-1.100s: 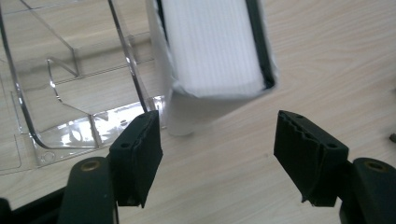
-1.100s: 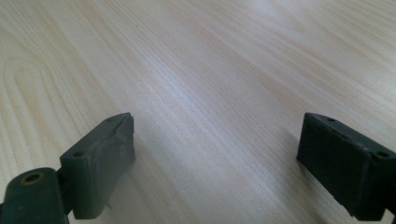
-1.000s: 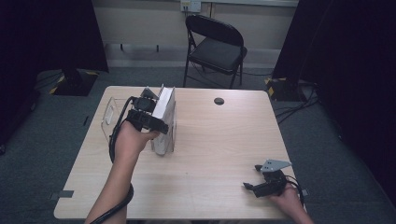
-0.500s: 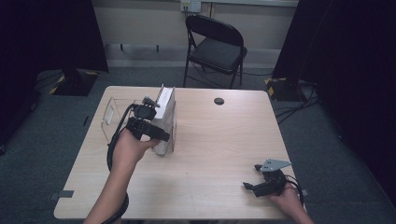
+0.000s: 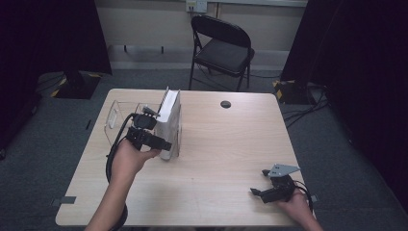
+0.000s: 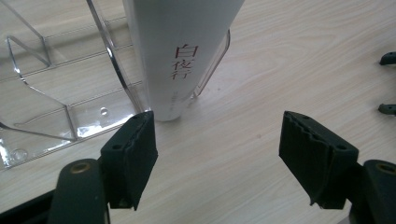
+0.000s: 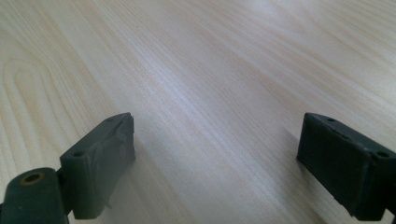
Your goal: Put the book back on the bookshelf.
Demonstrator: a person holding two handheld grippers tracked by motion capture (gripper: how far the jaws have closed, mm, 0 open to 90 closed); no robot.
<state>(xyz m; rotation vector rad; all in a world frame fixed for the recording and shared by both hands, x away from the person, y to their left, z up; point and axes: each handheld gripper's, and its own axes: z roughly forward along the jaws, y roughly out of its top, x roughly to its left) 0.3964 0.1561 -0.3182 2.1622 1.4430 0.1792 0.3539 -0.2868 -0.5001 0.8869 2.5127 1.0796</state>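
High view: nearest the bottom edge, right gripper (image 5: 256, 191) resting on the wooden table (image 5: 226, 159) near the front right corner, well apart from the white book (image 5: 169, 122), held by the right hand (image 5: 293, 209). Jaws wide apart in the right gripper view (image 7: 215, 154), nothing but bare wood grain between them.

Farther in, left of the book's near end: left hand (image 5: 129, 161) with the left gripper (image 5: 166, 144) just beside the book. In the left gripper view (image 6: 217, 161), jaws spread with only tabletop between them, having just been opening; book spine (image 6: 180, 56) just ahead of the left-side pad, clear of both pads, red characters printed down it.

Book standing on end, leaning slightly, in the rightmost slot of the clear acrylic file holder (image 5: 115, 118), against that holder's right wall. Rest of the holder stretching off to the left of the book, dividers transparent (image 6: 42, 84).

Beyond the book toward the far edge, to its right: a small dark round cable port (image 5: 225, 104) in the tabletop.

Past the table, farther right and back from the book: a black folding chair (image 5: 222, 50) on grey carpet, pale wall behind.
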